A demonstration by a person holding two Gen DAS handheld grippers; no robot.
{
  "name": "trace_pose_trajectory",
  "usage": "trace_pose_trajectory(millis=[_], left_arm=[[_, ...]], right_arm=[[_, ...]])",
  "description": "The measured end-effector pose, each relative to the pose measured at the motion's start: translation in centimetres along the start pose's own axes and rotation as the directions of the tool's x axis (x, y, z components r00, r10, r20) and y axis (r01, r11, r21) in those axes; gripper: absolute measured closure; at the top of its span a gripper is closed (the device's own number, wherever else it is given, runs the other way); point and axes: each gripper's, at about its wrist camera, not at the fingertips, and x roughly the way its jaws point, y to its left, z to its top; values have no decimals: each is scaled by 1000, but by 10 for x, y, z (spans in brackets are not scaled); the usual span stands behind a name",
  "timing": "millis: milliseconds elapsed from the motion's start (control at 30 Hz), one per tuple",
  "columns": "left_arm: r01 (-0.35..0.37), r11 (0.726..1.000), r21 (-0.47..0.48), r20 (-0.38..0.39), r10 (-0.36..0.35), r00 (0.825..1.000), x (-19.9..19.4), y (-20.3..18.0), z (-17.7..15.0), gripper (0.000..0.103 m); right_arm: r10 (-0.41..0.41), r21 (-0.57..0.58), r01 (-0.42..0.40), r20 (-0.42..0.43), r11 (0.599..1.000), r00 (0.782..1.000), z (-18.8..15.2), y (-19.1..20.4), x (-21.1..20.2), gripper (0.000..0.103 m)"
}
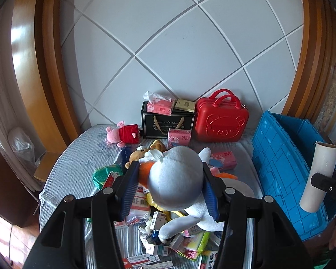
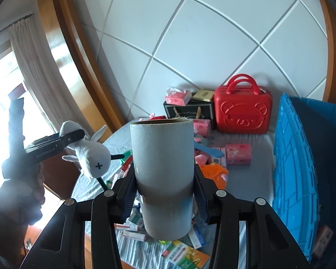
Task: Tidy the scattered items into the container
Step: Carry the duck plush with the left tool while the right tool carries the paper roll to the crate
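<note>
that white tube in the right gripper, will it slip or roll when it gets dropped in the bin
The white tube looks smooth and hollow, so probably light and a bit slippery between the pads. Being round, it would likely roll once released in the blue crate unless it lands against a wall.

A: From where does the left wrist view look?

B: From just behind the left gripper (image 1: 171, 174), along its fingers, tilted down over the bed (image 1: 78, 157) toward the white panelled wall (image 1: 179, 44). The white plush (image 1: 174, 179) between the fingers sits very near the lens and covers the middle.

A: And the right wrist view?

B: It looks the same way from behind the right gripper (image 2: 163, 179), slightly further right, with the grey tube (image 2: 162, 157) close up.

A: What do they share?

B: The red case (image 1: 221, 121) against the wall, the black box (image 1: 165, 121), the blue crate (image 1: 284, 152) at right, and the clutter on the bed. Each also catches the other's gripper at its edge.
</note>
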Motion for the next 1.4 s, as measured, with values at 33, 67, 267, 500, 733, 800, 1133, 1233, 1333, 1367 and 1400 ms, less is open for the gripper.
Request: trace_pose_trajectory(millis=[33, 67, 267, 500, 733, 800, 1133, 1233, 1333, 1367, 1400], left_arm=[[4, 1000, 0, 5, -4, 1000, -1, -6, 2, 51], [8, 1000, 1, 10, -8, 1000, -1, -12, 4, 51], [37, 999, 28, 34, -38, 999, -4, -54, 19, 51], [73, 995, 73, 58, -77, 995, -2, -106, 34, 51], [114, 986, 122, 50, -121, 991, 11, -159, 45, 51], [128, 982, 140, 47, -136, 990, 14, -177, 49, 51], [202, 953, 227, 35, -215, 976, 28, -266, 67, 51], [227, 943, 242, 21, -239, 971, 37, -293, 70, 51], [257, 931, 258, -1, -265, 964, 45, -319, 71, 51], [266, 926, 267, -6, -274, 962, 47, -329, 71, 51], [274, 921, 275, -11, -282, 959, 48, -338, 71, 51]], right_arm=[[-1, 1, 1, 4, 1000, 1000, 1, -4, -3, 58], [-2, 2, 2, 8, 1000, 1000, 2, -9, -5, 58], [-14, 11, 14, 27, 1000, 1000, 7, -36, -23, 58], [-28, 31, 26, 49, 999, 998, 12, -69, -43, 58], [-46, 69, 41, 74, 997, 996, 14, -107, -60, 58], [-53, 80, 47, 81, 996, 995, 15, -117, -64, 58], [-121, 153, 103, 113, 983, 986, 15, -183, -92, 58], [-144, 175, 122, 117, 977, 983, 14, -201, -101, 58], [-167, 197, 141, 120, 970, 979, 13, -217, -107, 58], [-175, 204, 148, 120, 968, 977, 13, -222, -109, 58], [-183, 211, 155, 121, 965, 976, 12, -226, -111, 58]])
